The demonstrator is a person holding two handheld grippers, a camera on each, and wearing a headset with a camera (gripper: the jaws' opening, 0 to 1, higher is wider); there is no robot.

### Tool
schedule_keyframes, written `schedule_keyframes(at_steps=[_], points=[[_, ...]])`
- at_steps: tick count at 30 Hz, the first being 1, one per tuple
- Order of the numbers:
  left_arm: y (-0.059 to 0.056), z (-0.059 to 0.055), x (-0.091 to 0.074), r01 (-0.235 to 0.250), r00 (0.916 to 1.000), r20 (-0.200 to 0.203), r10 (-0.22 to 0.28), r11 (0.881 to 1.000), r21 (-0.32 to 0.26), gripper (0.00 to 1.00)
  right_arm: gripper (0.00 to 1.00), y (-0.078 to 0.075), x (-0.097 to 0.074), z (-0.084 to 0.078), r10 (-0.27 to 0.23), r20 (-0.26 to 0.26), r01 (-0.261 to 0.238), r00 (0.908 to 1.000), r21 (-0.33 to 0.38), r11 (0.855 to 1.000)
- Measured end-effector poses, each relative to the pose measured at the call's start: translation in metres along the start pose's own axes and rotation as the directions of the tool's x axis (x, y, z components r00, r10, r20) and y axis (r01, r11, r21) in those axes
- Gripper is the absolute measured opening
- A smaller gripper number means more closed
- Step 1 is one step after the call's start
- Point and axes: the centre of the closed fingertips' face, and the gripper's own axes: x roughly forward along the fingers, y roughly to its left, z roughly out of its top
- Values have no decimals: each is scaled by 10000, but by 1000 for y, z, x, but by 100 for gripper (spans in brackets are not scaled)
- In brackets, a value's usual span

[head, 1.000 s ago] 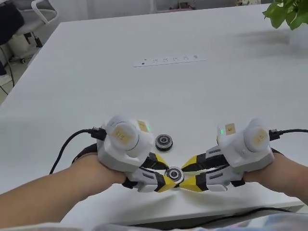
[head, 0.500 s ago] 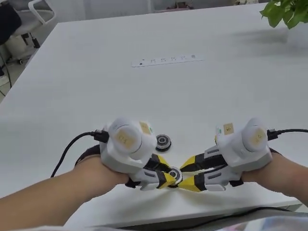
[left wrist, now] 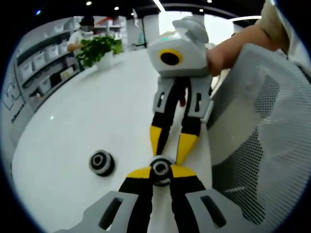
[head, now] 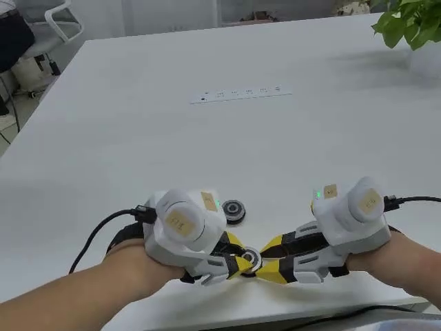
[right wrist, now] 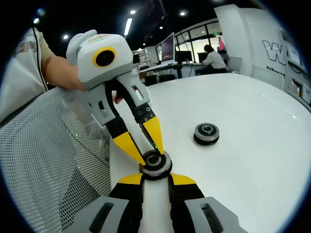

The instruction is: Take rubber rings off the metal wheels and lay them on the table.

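The left gripper (head: 236, 263) and right gripper (head: 262, 266) both clamp one wheel (head: 249, 258) at the worktop's (head: 207, 152) near edge, ring seemingly not yet off, and a second wheel (head: 233, 211) waits nearby, so most work remains.

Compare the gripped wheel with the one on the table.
The held wheel is pinched by the left hand-held gripper and the right hand-held gripper; the loose wheel lies flat, untouched. The held wheel sits nearer the table edge than the loose wheel. Both have dark rings around metal hubs.
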Motion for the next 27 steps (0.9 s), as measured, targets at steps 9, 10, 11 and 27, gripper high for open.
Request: schedule_keyframes(at_steps=[9, 10, 11, 27], points=[[0, 0, 0, -96, 10000, 5, 96, 10000, 24, 13, 4, 2, -4, -3, -58, -17, 59, 10000, 371, 9993], [0, 0, 0, -102, 9999, 8, 102, 9999, 26, 13, 4, 2, -4, -3, -76, -14, 76, 10000, 381, 9992], [0, 0, 0, -107, 9999, 12, 107, 9999, 28, 13, 4, 2, -4, -3, -73, -26, 74, 10000, 440, 9990], [-1, 0, 0, -136, 9999, 7, 136, 9999, 66, 13, 0, -2, -10, -3, -181, 388, 78, 9991, 2507, 9680]])
